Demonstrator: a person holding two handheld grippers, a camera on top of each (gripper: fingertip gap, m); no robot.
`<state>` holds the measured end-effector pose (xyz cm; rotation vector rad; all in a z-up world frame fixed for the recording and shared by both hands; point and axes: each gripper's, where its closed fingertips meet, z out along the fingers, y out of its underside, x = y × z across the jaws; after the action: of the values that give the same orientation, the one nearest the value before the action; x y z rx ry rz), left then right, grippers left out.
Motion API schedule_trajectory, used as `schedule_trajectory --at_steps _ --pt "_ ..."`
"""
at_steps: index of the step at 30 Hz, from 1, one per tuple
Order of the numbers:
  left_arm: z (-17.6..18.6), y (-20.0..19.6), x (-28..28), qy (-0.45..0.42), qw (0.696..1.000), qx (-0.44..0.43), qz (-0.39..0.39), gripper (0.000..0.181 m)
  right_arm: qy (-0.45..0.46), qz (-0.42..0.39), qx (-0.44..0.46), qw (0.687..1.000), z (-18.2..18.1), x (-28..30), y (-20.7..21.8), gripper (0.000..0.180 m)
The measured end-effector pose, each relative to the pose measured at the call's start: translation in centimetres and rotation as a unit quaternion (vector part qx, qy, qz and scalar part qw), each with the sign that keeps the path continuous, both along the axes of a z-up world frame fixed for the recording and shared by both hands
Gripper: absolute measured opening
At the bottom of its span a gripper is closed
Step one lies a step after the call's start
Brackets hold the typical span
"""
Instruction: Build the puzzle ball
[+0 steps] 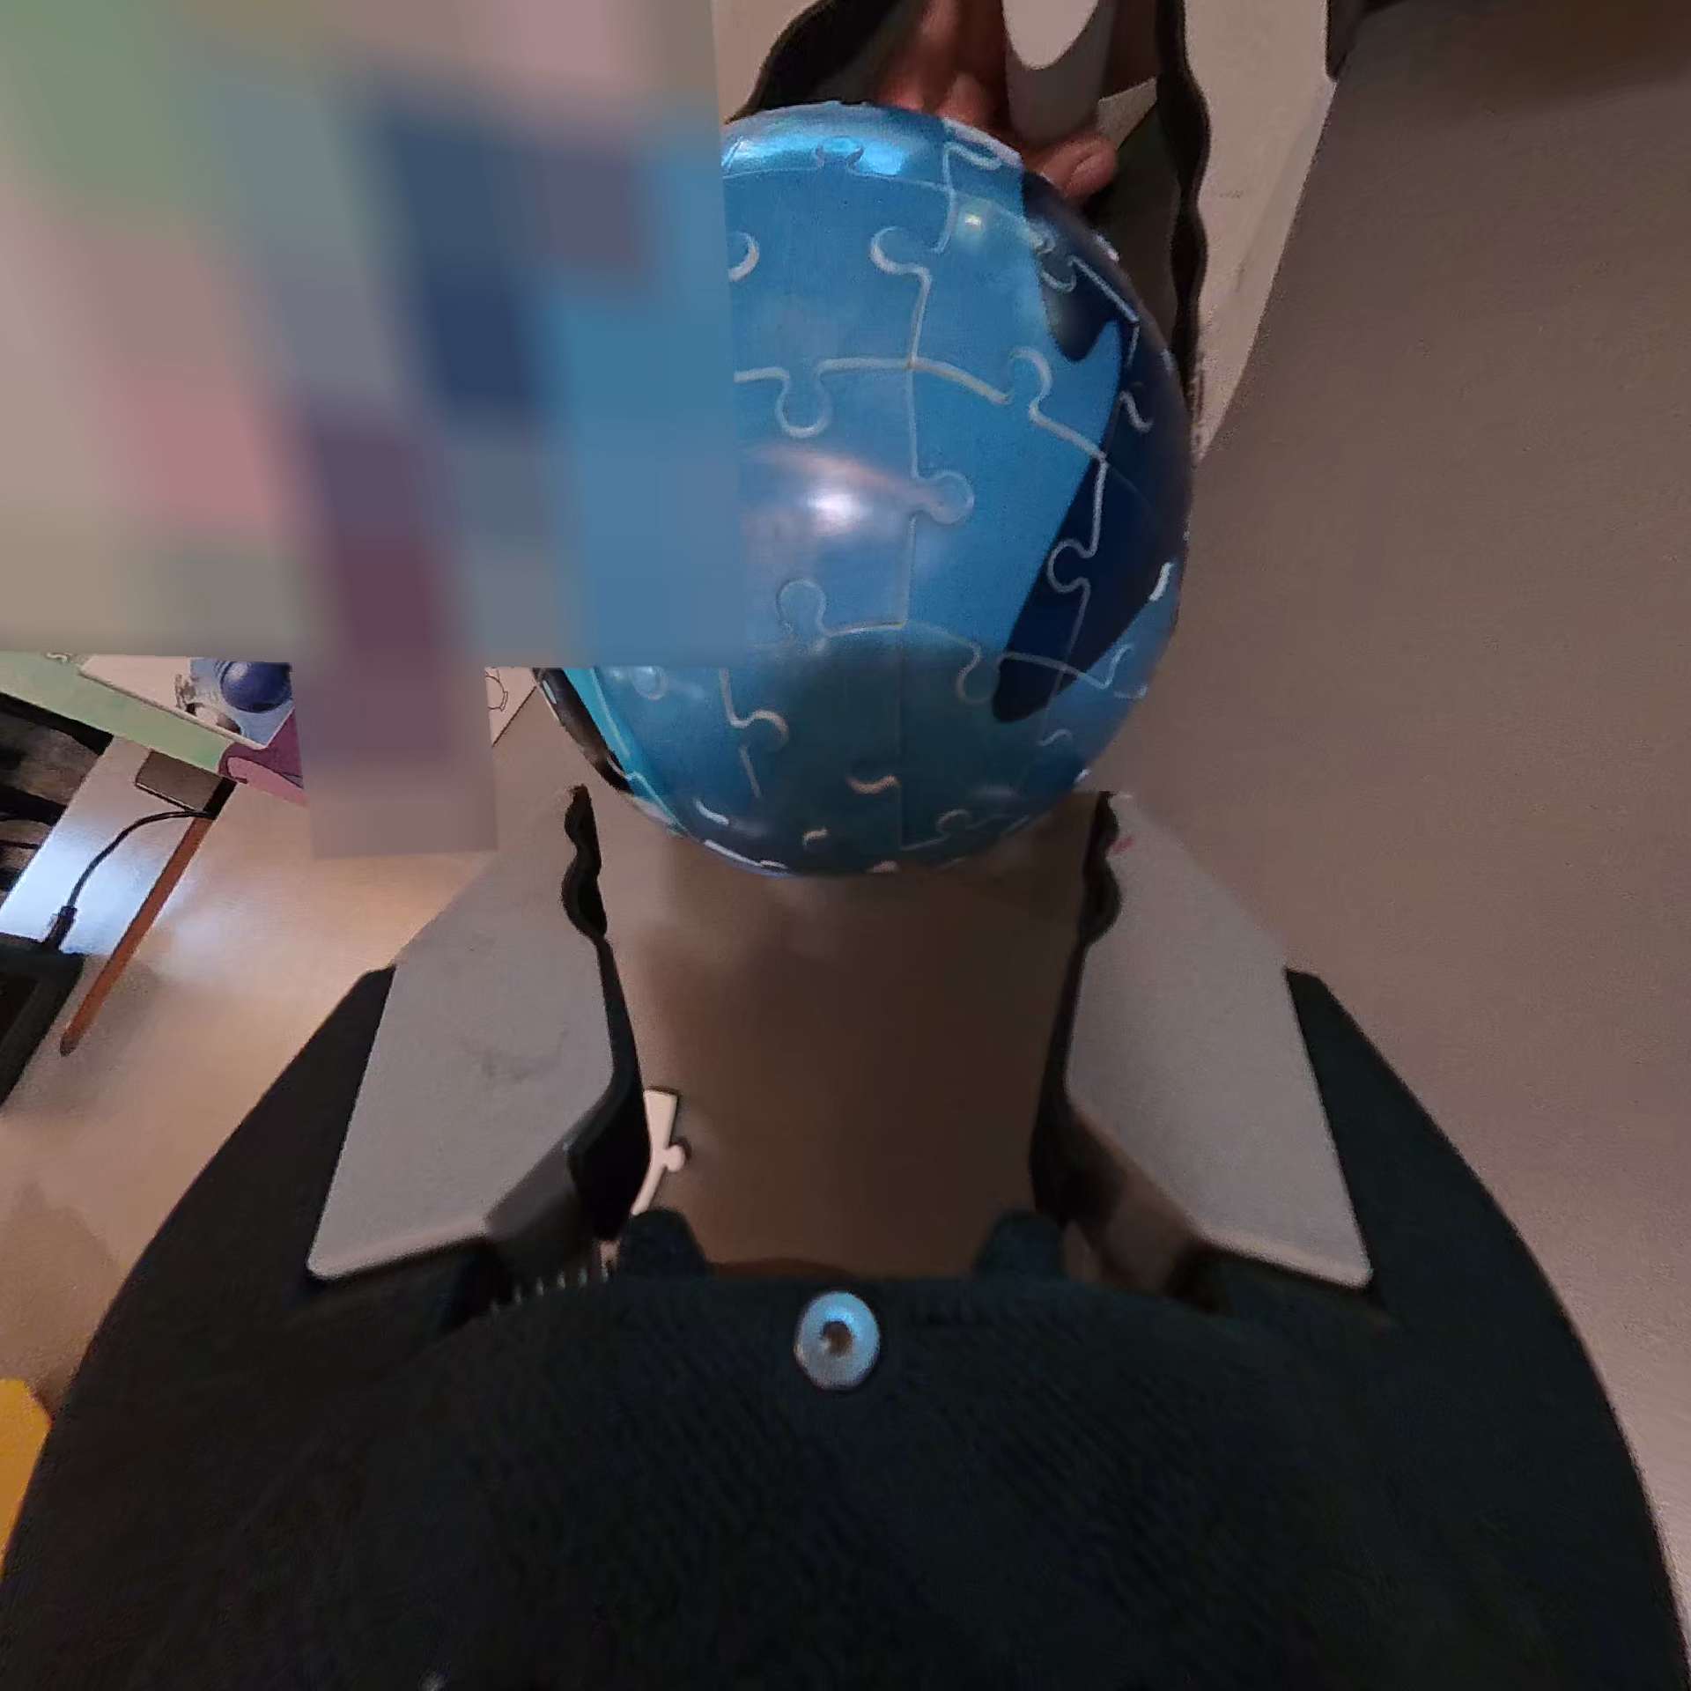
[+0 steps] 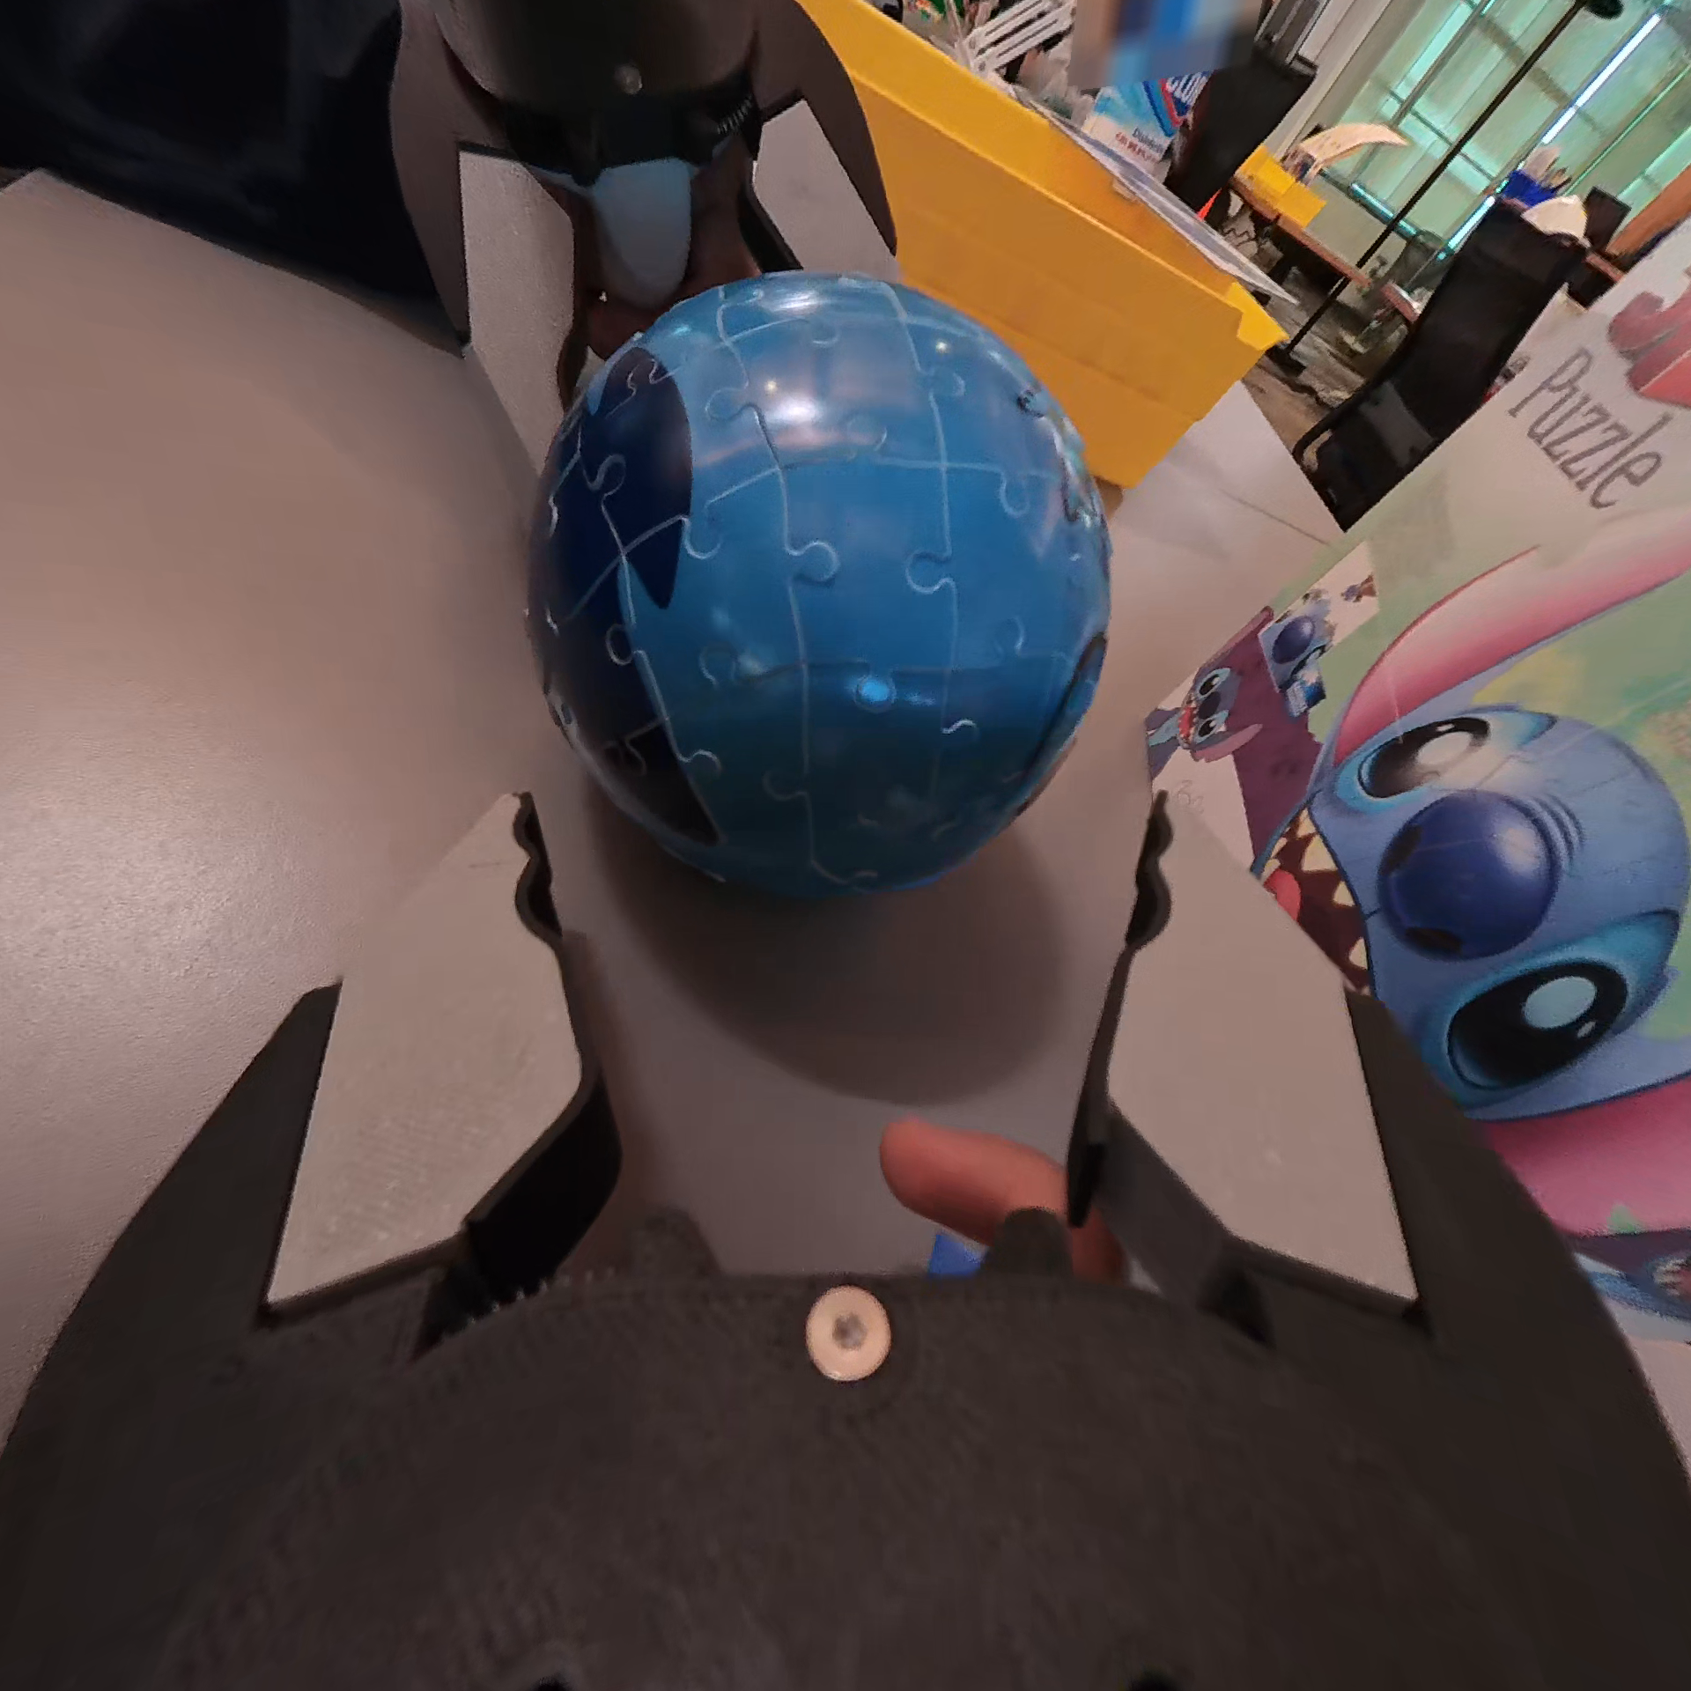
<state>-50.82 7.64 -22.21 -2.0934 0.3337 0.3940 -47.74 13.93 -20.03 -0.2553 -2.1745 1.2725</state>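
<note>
The blue puzzle ball (image 2: 823, 586) sits on the grey table (image 2: 229, 640), its pieces joined and a dark blue patch on one side. It also fills the middle of the left wrist view (image 1: 915, 476). My right gripper (image 2: 842, 823) is open and empty, with its tips just short of the ball's near side. My left gripper (image 1: 842, 814) is open and empty, with its tips by the ball's opposite side. Each gripper shows beyond the ball in the other's view: the left (image 2: 677, 293), the right (image 1: 997, 82). A white puzzle piece (image 1: 661, 1144) lies beside my left gripper's left finger.
A yellow bin (image 2: 1052, 274) stands behind the ball to the right. The puzzle box (image 2: 1464, 823) with a cartoon picture lies on the right of the table. A person's fingertip (image 2: 961, 1180) shows beside my right gripper's right finger. Chairs and tables stand farther back.
</note>
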Motion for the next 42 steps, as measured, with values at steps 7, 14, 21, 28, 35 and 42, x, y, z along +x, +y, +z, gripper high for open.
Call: schedule_trajectory --at_steps 7,14,21,28,35,42 --pt "0.1 0.5 0.1 0.012 1.0 -0.006 -0.012 0.103 0.01 0.014 0.01 1.0 -0.1 -0.7 -0.5 0.125" --pt "0.0 0.7 -0.1 0.012 1.0 -0.005 -0.012 0.103 0.013 0.028 0.013 0.999 -0.1 -0.5 -1.3 0.118" --pt "0.0 0.8 -0.1 0.003 1.0 -0.004 -0.01 0.104 0.013 0.026 0.006 1.0 0.2 -0.4 -1.8 0.114" --pt "0.1 0.7 0.0 0.008 1.0 0.002 -0.01 0.104 0.033 0.023 0.026 0.999 -0.2 -0.7 -1.7 0.115" --pt "0.2 0.9 0.0 -0.005 1.0 0.008 -0.012 0.106 0.024 0.024 0.017 0.999 -0.2 -0.7 -1.8 0.115" --pt "0.7 0.9 0.2 -0.022 0.999 0.015 -0.018 0.106 0.014 0.028 0.002 0.999 0.5 -0.6 -1.9 0.115"
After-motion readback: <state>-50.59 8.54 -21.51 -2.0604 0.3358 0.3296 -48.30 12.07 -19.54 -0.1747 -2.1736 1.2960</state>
